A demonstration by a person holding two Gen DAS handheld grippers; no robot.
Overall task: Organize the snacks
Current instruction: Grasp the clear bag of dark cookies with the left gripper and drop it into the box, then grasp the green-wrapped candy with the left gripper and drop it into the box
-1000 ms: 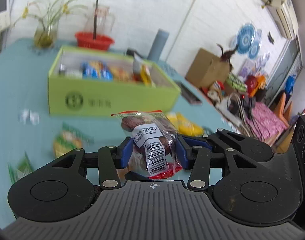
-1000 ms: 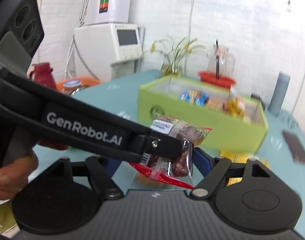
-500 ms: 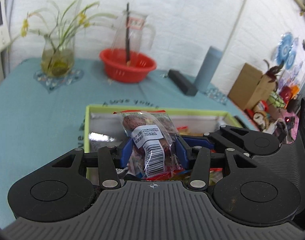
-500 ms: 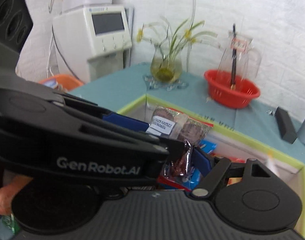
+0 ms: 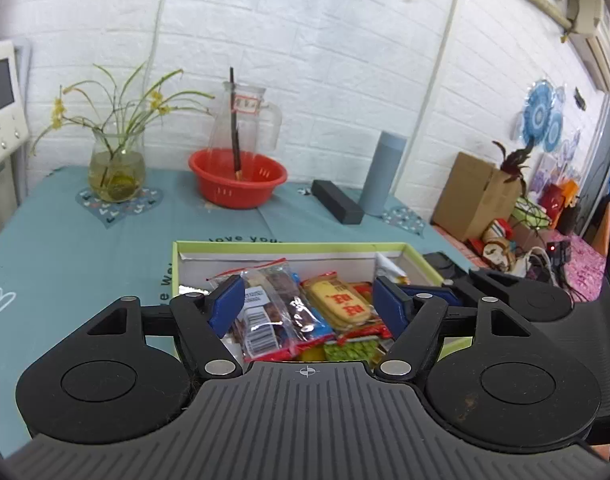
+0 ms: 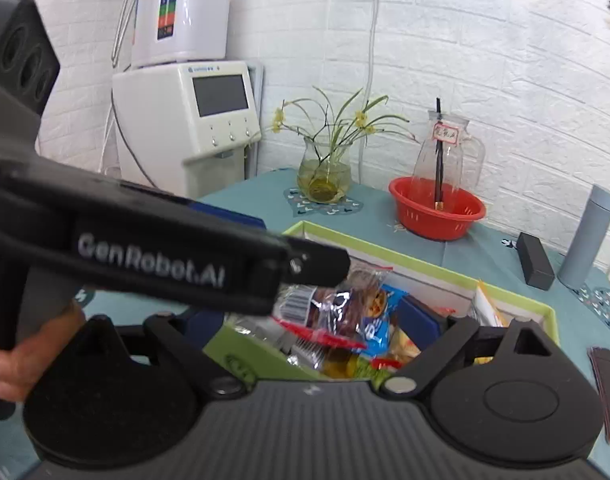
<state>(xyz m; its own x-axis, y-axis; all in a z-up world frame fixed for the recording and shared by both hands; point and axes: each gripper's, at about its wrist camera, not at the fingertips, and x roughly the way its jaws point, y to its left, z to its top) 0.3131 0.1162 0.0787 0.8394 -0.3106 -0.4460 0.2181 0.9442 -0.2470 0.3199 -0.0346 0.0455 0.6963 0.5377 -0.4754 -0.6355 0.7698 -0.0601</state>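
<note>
- My left tongs (image 5: 307, 300) are spread wide over the green snack box (image 5: 289, 245), and nothing sits between the blue pads (image 5: 227, 304).
- The clear date packet (image 5: 271, 316), with its barcode label up and a red strip along the bottom seam, lies in the box on top of the other snacks, close to the left pad; I cannot tell whether it touches it.
- Just beside it in the box are a blue wrapper, a yellow biscuit pack (image 5: 339, 304) and a green packet nearer the front wall.
- From the right wrist view, the right tongs (image 6: 317, 320) are also wide apart and grip nothing; the left pad is hidden behind the left unit's black arm, which crosses the frame and ends above the date packet (image 6: 337, 308).
- A hand (image 6: 29, 352) grips that unit's handle at the left edge.
- The box stands on the teal worktop (image 5: 73, 248), well apart from the red basket (image 5: 238, 178) with a glass jug in it, the flower vase (image 5: 117, 168), the grey-blue cylinder (image 5: 383, 174) and a black bar-shaped case (image 5: 337, 208) at the back near the white brick wall.
</note>
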